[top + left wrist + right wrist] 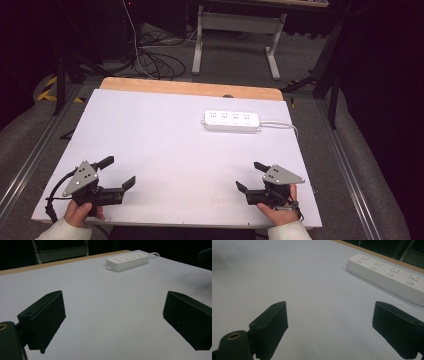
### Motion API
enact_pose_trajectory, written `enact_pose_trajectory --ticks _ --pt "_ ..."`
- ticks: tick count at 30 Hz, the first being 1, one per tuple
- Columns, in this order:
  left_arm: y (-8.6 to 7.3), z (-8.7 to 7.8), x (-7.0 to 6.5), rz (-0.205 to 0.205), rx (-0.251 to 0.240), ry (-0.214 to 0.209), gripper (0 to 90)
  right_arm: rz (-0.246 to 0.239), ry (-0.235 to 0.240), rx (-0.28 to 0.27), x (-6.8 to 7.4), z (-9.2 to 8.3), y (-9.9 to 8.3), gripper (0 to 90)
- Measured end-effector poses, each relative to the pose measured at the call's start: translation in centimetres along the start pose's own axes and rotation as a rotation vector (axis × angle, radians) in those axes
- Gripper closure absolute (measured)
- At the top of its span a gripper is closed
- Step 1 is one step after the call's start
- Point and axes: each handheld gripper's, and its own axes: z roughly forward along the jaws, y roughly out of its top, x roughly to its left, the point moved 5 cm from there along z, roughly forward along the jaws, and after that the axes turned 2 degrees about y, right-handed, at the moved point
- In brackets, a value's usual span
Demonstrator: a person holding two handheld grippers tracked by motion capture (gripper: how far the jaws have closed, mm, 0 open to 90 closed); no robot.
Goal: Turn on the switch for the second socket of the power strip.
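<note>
Both claws are standing with jaws wide apart and nothing between them: the left gripper [119, 172] is sitting low over the near left part of the white table [165, 150], and the right gripper [249, 176] is doing likewise at the near right, each carried by a hand [80, 212] coming in from the person's edge. Each is pointing forward and slightly inward, which is keeping the one item on the surface in front of both. That item, a white power strip [231, 121], is lying flat with its sockets facing up, ahead of the right gripper and well apart from it, and farther ahead and off to the right of the left gripper. Its cord [280, 123] is trailing off beyond the right gripper's outer side toward the table edge, so the strip's near long side is presenting itself unobstructed. In the right gripper view the strip [387, 275] is sitting beyond the right-hand jaw; in the left gripper view it [126, 261] is appearing far ahead between the jaws. Judged from this layout, both grippers are waiting at rest, with the right one better placed for a first reach.
</note>
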Motion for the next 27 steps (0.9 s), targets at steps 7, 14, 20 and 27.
enact_pose_trajectory --ticks 7,14,20,27 --pt "0.10 -0.07 -0.49 0.053 -0.003 0.019 4.9 -0.002 -0.004 -0.002 0.02 -0.06 0.06 13.3" --pt "0.14 -0.21 -0.60 0.061 -0.003 0.022 4.9 0.000 -0.002 -0.002 0.04 -0.01 0.12 13.3" --pt "0.18 -0.32 -0.48 0.056 -0.002 0.021 4.8 0.002 -0.004 -0.002 0.07 -0.07 0.20 13.3" --pt "0.18 -0.30 -0.53 0.060 -0.003 0.026 4.8 0.001 -0.009 0.004 0.05 -0.06 0.46 14.0"
